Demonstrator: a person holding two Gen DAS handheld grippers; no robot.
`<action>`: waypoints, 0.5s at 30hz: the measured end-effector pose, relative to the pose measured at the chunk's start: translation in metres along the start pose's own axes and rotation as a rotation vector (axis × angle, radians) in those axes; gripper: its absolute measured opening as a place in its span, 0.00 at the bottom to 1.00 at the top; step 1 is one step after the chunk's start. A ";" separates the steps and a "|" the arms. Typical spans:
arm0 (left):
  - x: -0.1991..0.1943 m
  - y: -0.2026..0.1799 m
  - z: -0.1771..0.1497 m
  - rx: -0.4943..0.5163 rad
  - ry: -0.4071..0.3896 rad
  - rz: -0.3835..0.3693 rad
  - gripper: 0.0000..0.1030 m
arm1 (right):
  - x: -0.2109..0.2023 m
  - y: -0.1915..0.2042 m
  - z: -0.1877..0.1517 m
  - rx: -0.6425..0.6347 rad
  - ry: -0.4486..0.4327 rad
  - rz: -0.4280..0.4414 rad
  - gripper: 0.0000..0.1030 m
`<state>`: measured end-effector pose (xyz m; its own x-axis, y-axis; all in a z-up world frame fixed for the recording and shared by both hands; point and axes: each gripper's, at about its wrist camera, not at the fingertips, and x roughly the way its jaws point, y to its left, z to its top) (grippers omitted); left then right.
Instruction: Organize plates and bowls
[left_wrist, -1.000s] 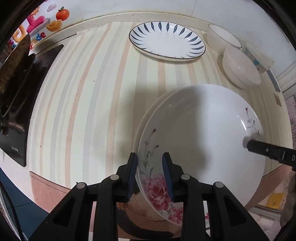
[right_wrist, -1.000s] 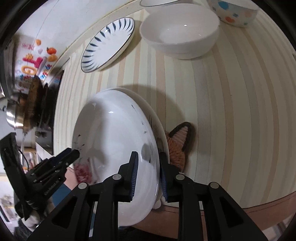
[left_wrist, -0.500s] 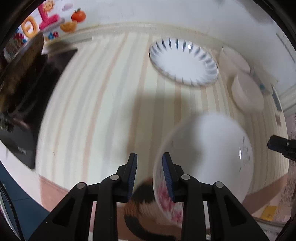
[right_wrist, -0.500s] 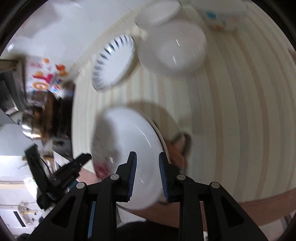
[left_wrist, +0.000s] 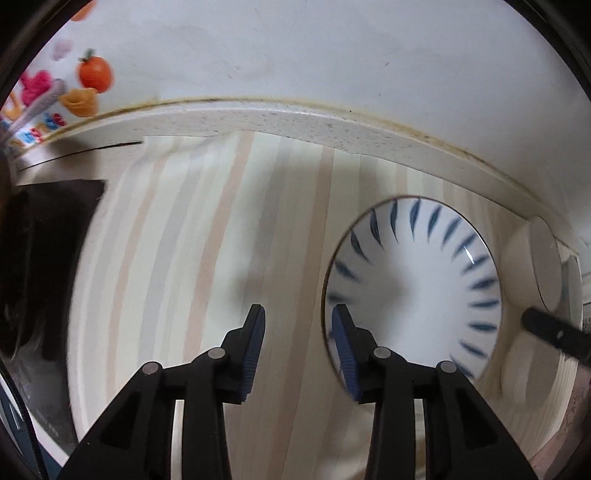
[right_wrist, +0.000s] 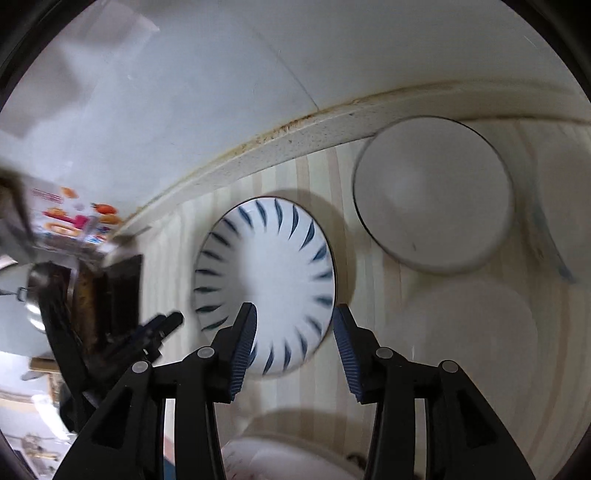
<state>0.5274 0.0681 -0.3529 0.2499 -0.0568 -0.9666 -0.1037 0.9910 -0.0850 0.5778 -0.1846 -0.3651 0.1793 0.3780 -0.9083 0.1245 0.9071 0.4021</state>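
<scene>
A white plate with blue leaf marks (left_wrist: 413, 288) lies on the striped counter near the back wall; it also shows in the right wrist view (right_wrist: 266, 284). My left gripper (left_wrist: 298, 347) is open and empty, its right finger over the plate's left rim. My right gripper (right_wrist: 293, 343) is open and empty, its jaws either side of the plate's near-right rim. A white bowl (right_wrist: 432, 192) sits to the right of the plate, and a second pale bowl (right_wrist: 472, 332) nearer. The white floral plate's rim (right_wrist: 280, 458) shows at the bottom edge of the right wrist view.
A black stove top (left_wrist: 40, 258) lies at the left. The raised speckled counter edge (left_wrist: 295, 125) and white wall run behind the plate. The other gripper's tip shows at the right of the left wrist view (left_wrist: 554, 332) and at the left of the right wrist view (right_wrist: 159, 328).
Both grippers let go of the floral plate, opened, and moved forward to the blue-marked plate at the back of the counter.
</scene>
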 end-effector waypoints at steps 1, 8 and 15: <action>0.008 -0.002 0.006 0.010 0.014 0.000 0.34 | 0.006 -0.001 0.004 -0.006 0.017 -0.024 0.45; 0.036 -0.005 0.015 0.019 0.059 -0.099 0.36 | 0.043 0.003 0.017 -0.058 0.087 -0.133 0.37; 0.035 -0.004 0.012 0.038 0.042 -0.120 0.21 | 0.053 0.009 0.014 -0.126 0.070 -0.172 0.18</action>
<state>0.5479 0.0632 -0.3831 0.2177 -0.1792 -0.9594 -0.0391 0.9806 -0.1921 0.6022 -0.1592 -0.4076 0.0969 0.2241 -0.9697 0.0234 0.9735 0.2273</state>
